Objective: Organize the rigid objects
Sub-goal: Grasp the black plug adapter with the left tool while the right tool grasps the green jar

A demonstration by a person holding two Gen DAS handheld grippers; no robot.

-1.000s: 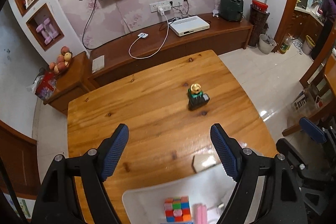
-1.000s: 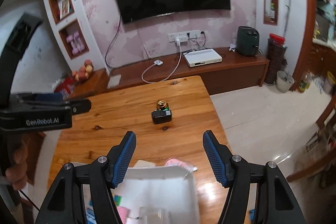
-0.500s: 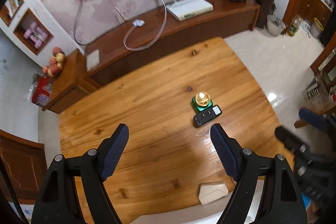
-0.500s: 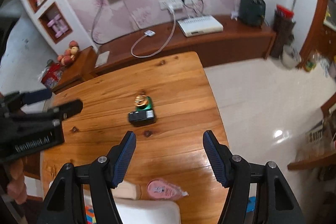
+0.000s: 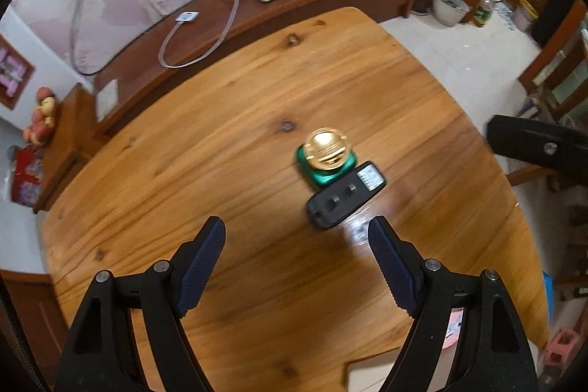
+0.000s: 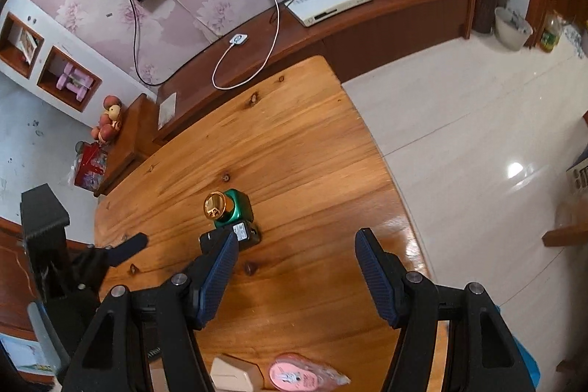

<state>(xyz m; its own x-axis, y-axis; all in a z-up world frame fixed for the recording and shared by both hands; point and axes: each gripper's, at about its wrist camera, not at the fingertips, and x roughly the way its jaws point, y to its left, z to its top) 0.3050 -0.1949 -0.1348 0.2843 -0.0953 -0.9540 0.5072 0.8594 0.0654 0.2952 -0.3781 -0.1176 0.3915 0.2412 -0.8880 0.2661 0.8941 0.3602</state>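
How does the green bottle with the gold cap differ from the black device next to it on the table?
The green bottle stands upright; the black device lies flat. The bottle is green with a shiny round gold cap; the device is matte black, oblong, with small buttons and a white label. The bottle sits farther from both open grippers, the device nearer. Both rest side by side, apparently touching, on the wooden table.

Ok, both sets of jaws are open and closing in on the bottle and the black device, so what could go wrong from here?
1. The green bottle with its gold cap stands upright right against the black device; grabbing either one could probably nudge or tip the other.
2. The left gripper and the right gripper aim at the same spot, so they may collide.
3. Both items sit towards the right edge of the table; a push could slide them off.
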